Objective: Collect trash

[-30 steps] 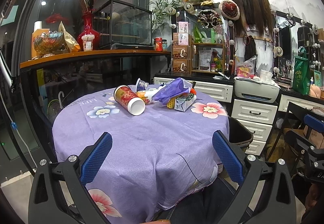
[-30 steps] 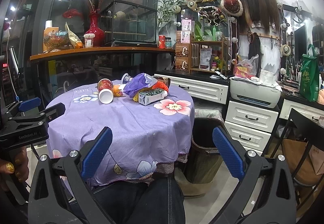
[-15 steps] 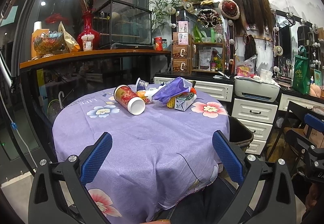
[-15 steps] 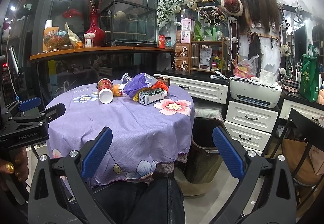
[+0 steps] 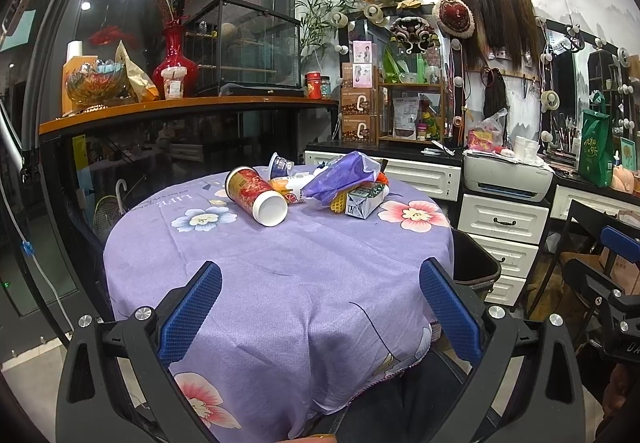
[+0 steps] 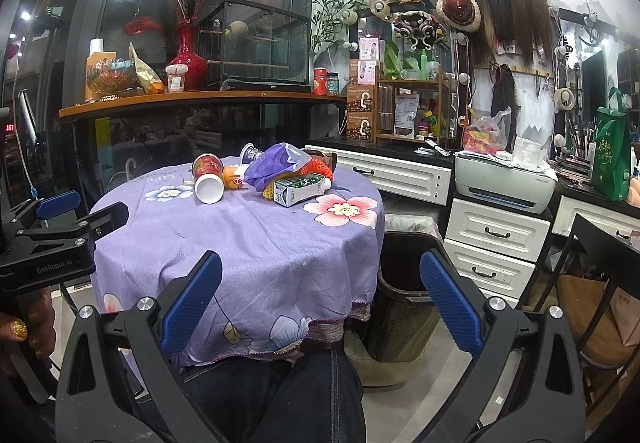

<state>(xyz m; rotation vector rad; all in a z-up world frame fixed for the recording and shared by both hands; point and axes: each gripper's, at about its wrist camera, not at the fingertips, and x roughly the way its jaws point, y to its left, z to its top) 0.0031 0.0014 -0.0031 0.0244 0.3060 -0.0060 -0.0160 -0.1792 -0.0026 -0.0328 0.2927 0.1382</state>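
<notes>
Nothing of the task looks done yet: all the trash lies in one heap on the far side of the round worktop [image 5: 280, 283], ahead of both hand-held grippers and well apart from them. The dark waste bin [image 6: 404, 283] stands on the floor just beside the worktop's right edge, ahead of the right hand-held gripper [image 6: 320, 291]; whether it holds anything cannot be told. Every piece remains to be picked up and carried there.

The room is crowded: a long shelf with a red vase [image 5: 174, 59] and a glass case runs behind the worktop, and white drawer cabinets carrying a printer [image 5: 506, 175] stand ahead to the right. A purple flowered cloth covers the worktop.

The left hand-held gripper [image 5: 320, 311] is spread wide and empty over the near edge of the cloth; the right one is equally wide and empty. In the heap, a purple plastic bag [image 5: 340, 177] lies over a tipped red paper cup [image 5: 256, 195] on its left and a small drink carton [image 5: 366, 201] on its right.
</notes>
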